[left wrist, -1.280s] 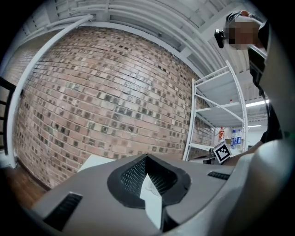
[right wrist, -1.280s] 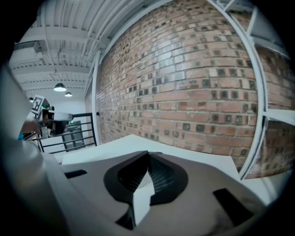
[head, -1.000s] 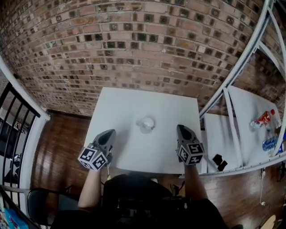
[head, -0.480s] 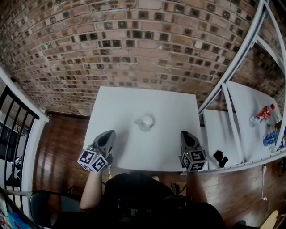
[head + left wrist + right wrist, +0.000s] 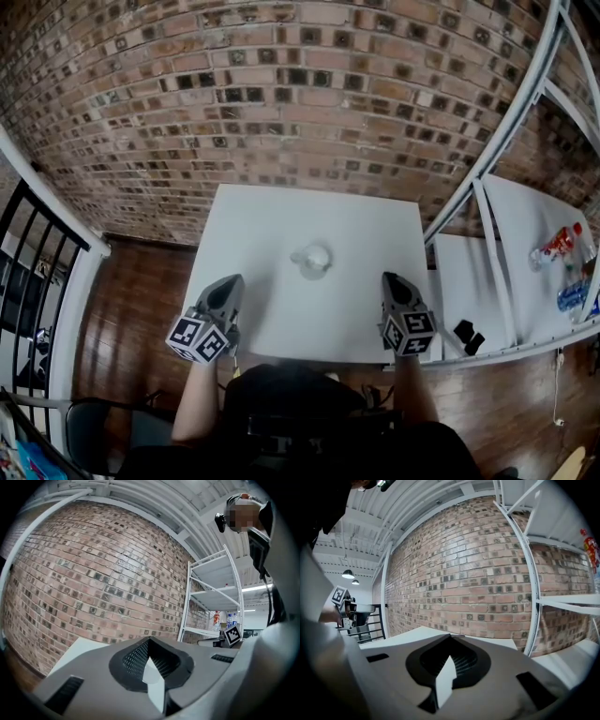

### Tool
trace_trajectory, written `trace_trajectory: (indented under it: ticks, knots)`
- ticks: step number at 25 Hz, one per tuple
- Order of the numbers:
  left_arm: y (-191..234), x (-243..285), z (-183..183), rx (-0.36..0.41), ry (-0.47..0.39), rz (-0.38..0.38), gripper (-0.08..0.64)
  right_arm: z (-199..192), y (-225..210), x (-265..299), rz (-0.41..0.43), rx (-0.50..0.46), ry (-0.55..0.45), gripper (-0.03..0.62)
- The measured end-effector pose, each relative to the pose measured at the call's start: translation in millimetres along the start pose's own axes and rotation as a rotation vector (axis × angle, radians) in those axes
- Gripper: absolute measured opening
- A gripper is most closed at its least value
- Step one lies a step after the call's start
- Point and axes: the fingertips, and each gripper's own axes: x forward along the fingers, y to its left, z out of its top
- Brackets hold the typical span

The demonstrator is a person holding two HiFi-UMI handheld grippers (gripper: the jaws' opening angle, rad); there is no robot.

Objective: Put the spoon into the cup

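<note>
On the white table a small clear cup stands near the middle, with something pale in or on it. I cannot make out a spoon as a separate thing. My left gripper rests over the table's near left edge, shut and empty, well short of the cup. My right gripper sits over the near right edge, also shut with nothing in it. In the left gripper view the left gripper points at the brick wall. In the right gripper view the right gripper also faces the wall. Neither gripper view shows the cup.
A brick wall stands behind the table. A white metal shelf rack is at the right, with bottles and a small black object on it. A black railing is at the left, over wooden floor.
The right gripper has drifted a little to the right and back toward the table's near edge. The left gripper and the cup have stayed where they were.
</note>
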Motion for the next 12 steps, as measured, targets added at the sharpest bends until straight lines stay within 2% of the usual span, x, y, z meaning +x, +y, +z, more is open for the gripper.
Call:
trace_trajectory:
  ticks: [12]
  knots:
    - [1.9,0.9,0.5,-0.003,-0.008,0.009,0.003,7.8,1.8,2.7,0.008,-0.002,-0.016,0.002]
